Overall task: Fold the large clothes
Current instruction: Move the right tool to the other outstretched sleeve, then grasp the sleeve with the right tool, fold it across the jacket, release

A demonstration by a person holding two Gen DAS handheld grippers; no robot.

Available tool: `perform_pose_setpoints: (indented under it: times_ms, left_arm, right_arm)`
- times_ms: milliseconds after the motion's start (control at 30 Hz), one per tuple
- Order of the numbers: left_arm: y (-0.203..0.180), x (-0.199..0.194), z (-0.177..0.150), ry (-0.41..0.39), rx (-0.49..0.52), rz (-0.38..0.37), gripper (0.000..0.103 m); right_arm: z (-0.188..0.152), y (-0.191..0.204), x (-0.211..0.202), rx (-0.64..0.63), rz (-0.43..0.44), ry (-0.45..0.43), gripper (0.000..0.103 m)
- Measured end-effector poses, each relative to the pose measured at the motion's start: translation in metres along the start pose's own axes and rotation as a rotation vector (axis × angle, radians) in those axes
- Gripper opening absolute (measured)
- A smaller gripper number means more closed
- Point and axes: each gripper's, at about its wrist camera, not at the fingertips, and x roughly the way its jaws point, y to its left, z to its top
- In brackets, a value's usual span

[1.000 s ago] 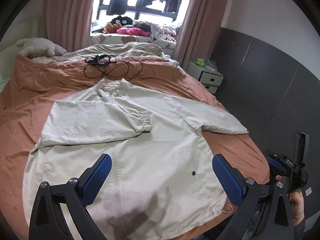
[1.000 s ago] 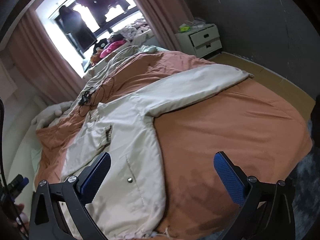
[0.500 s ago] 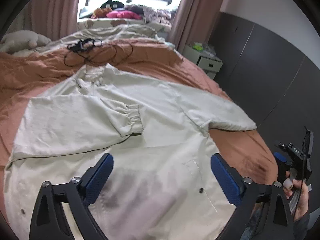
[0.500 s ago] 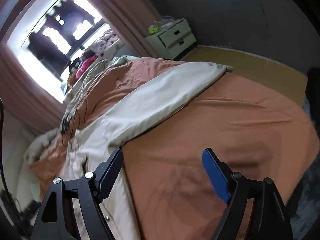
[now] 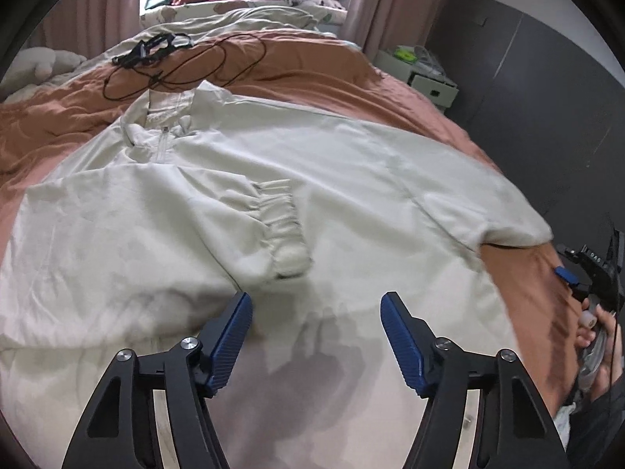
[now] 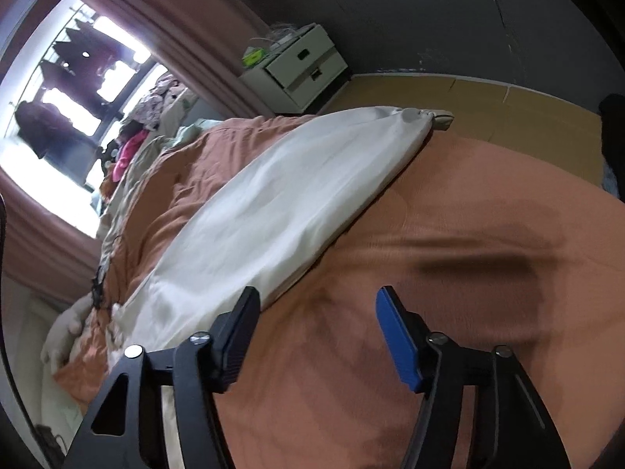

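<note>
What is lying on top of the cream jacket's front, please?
One sleeve is folded across the cream jacket, its elastic cuff near the middle. What lies beneath that sleeve is covered. The other sleeve stays spread on the orange bedcover.

Matt cream cloth jacket (image 5: 351, 179) on a rust-brown cloth bedspread (image 6: 449, 312) — claw pads (image 5: 402, 336) ribbed blue plastic.

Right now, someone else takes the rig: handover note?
Left gripper: closing, nothing gripped, over the front of the cream zip-up jacket, near its hem.
Right gripper: closing, nothing gripped, over the rust-orange bedspread beside the jacket's outstretched sleeve.
Jacket lies flat on the bed.
Done: one elastic-cuffed sleeve folded across the chest.
Left: fold in the outstretched sleeve, then fold the body.
</note>
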Motion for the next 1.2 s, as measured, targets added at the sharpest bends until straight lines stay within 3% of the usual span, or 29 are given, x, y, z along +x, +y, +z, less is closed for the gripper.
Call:
perform_pose_setpoints:
  times_ms: [100,233,467,533,633,833,1200]
  left_arm:
    - [0.014,0.017,0.005,0.007,-0.014,0.006,0.064]
    - [0.034,0.035,0.01,0.023,-0.042,0.026,0.059]
    - [0.06,0.064,0.007,0.074,-0.082,0.038,0.055]
    - [0.062,0.068,0.005,0.071,-0.09,0.034,0.054]
    - [0.063,0.068,0.004,0.072,-0.099,0.026,0.054]
    - [0.062,0.042,0.009,0.053,-0.096,0.012,0.054]
    - [0.092,-0.037,0.009,-0.019,-0.151,0.002,0.054]
  right_arm:
    - [0.008,-0.003,0.016,0.006,-0.012,-0.003,0.058]
    - [0.019,-0.008,0.036,0.013,-0.02,-0.011,0.039]
    - [0.034,-0.011,0.055,0.026,-0.045,-0.044,0.035]
    - [0.038,-0.013,0.058,0.033,-0.048,-0.056,0.015]
    - [0.046,-0.008,0.054,0.036,-0.031,-0.058,0.007]
    - [0.061,0.051,0.003,-0.118,0.002,-0.147,0.005]
    - [0.056,0.191,-0.073,-0.292,0.15,-0.191,0.005]
